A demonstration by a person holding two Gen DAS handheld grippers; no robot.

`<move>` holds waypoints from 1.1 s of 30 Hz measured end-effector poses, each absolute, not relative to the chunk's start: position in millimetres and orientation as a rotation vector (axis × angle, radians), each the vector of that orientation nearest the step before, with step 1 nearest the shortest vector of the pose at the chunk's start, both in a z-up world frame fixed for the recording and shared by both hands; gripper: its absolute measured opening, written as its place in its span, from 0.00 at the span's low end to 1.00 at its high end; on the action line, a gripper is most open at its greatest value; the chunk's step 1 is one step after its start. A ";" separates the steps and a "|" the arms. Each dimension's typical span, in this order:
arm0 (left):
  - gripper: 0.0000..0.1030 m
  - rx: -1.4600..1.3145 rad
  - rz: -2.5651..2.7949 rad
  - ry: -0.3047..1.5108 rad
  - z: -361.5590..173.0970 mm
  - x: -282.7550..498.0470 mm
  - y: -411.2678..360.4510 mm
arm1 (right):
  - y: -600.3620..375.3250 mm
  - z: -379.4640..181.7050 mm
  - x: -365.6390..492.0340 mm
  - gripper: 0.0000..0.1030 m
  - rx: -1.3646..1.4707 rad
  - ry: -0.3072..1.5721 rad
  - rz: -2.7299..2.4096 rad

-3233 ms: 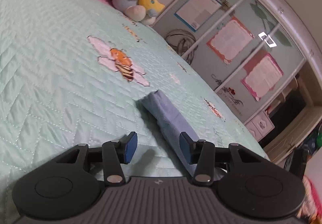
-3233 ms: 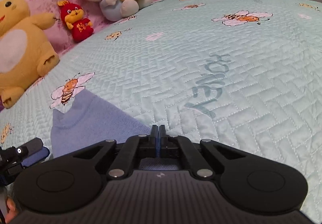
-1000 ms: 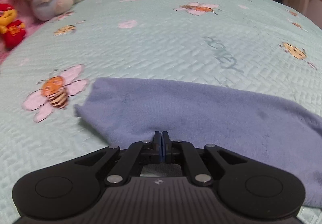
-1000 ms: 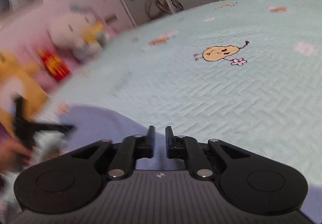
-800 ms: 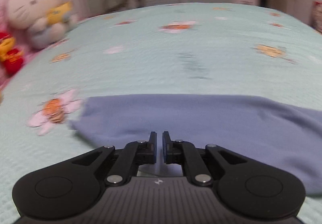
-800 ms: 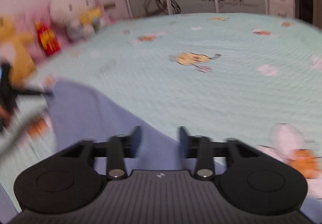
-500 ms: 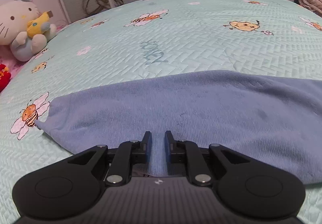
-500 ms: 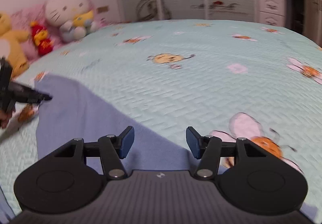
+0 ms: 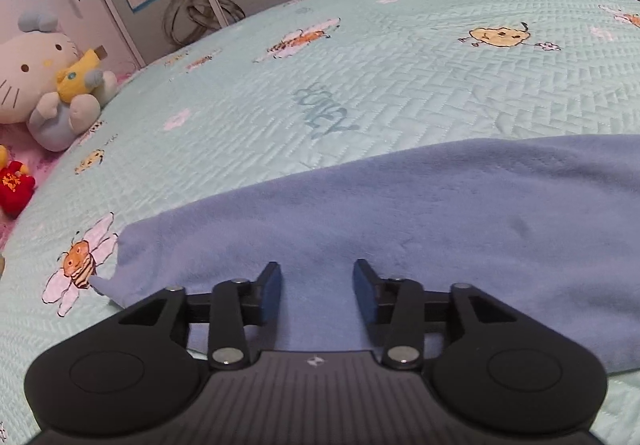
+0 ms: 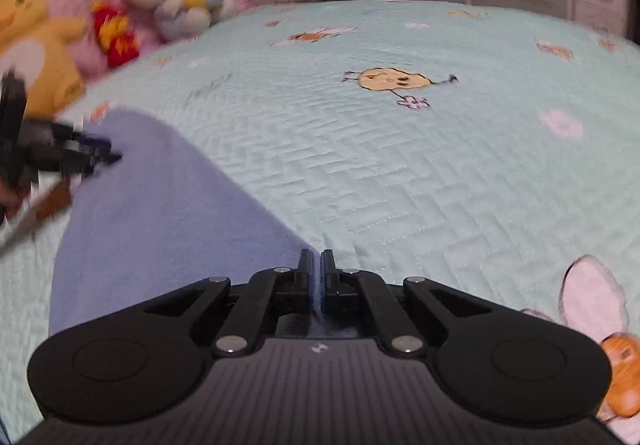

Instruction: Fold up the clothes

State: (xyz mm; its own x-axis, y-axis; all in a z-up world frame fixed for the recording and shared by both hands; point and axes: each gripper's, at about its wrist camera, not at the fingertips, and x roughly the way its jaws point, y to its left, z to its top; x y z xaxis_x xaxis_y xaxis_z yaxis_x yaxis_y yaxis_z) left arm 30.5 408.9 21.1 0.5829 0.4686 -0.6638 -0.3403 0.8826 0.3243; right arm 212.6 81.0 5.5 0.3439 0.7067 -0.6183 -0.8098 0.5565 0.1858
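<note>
A blue cloth (image 9: 420,229) lies flat on the bed (image 9: 400,85), spread as one long band; no finished stack is in sight, so most of the folding appears left to do. The left gripper (image 9: 316,285) has just been opening and hangs over the near edge, its jaws about half apart with nothing pinched. The right gripper (image 10: 317,273) has just snapped fully closed at the cloth's (image 10: 160,213) far corner; whether fabric is caught there cannot be told.
</note>
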 end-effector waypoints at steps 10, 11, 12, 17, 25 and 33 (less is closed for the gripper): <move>0.83 0.101 0.569 0.794 23.3 27.3 421.5 | 68.2 6.2 213.5 0.17 -0.033 0.722 0.881; 0.83 0.081 0.580 0.797 25.9 26.4 422.4 | 65.1 9.4 210.2 0.23 -0.034 0.706 0.848; 0.79 0.057 0.587 0.794 29.6 24.1 424.5 | 61.0 13.4 206.3 0.24 -0.035 0.689 0.814; 0.66 -0.101 0.614 0.715 53.6 -1.5 445.6 | 28.4 40.1 167.7 0.24 0.017 0.643 0.770; 0.58 -0.773 0.580 0.652 34.7 -67.5 491.3 | 48.4 47.0 98.7 0.25 0.073 0.641 0.988; 0.60 -0.840 0.593 0.543 19.2 -53.1 504.6 | 191.7 24.4 -3.4 0.36 -0.745 0.329 1.082</move>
